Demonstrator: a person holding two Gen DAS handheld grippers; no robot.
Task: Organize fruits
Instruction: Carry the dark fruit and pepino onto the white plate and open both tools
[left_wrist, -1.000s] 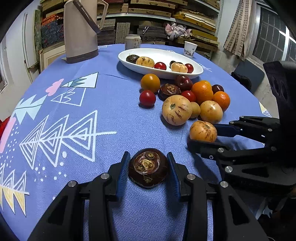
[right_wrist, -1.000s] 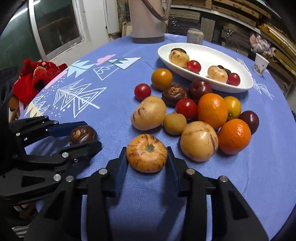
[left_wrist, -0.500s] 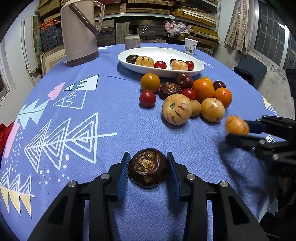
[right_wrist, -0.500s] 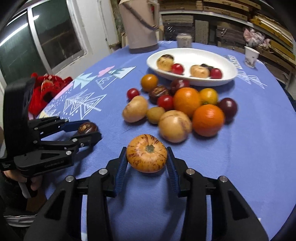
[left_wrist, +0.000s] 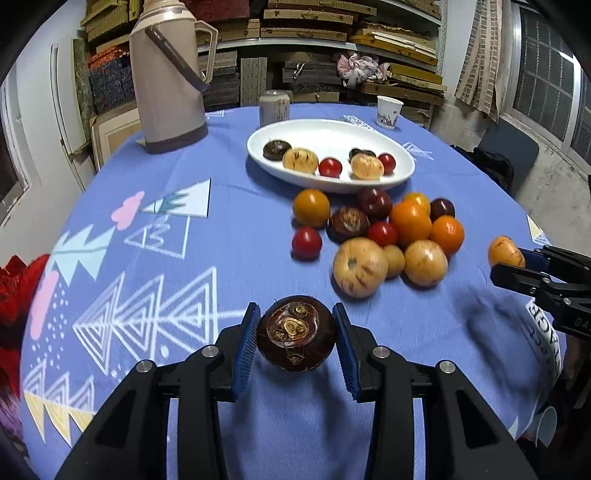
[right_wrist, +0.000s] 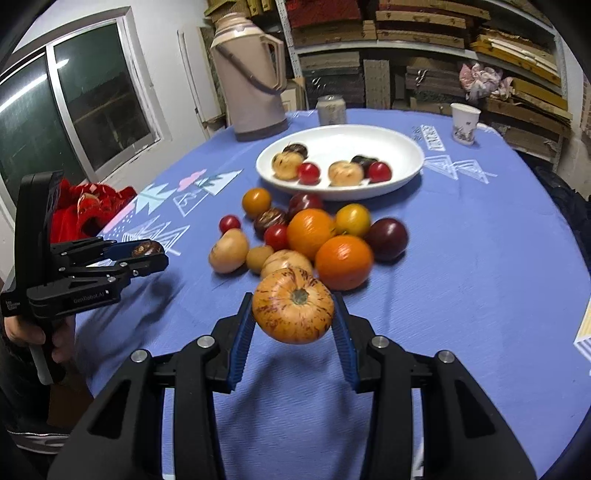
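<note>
While fruit pile (right_wrist: 314, 236) is sitting near white oval plate (left_wrist: 369, 133), left gripper (left_wrist: 295, 334) is clamping dark brown round fruit (left_wrist: 295, 332) above tablecloth, right gripper (right_wrist: 293, 312) is clamping orange speckled round fruit (right_wrist: 293, 310) nearside of pile.

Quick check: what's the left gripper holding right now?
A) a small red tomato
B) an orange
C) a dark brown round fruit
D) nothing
C: the left gripper has its blue pads pressed on both sides of a dark brown round fruit, lifted clear of the blue tablecloth.
</note>
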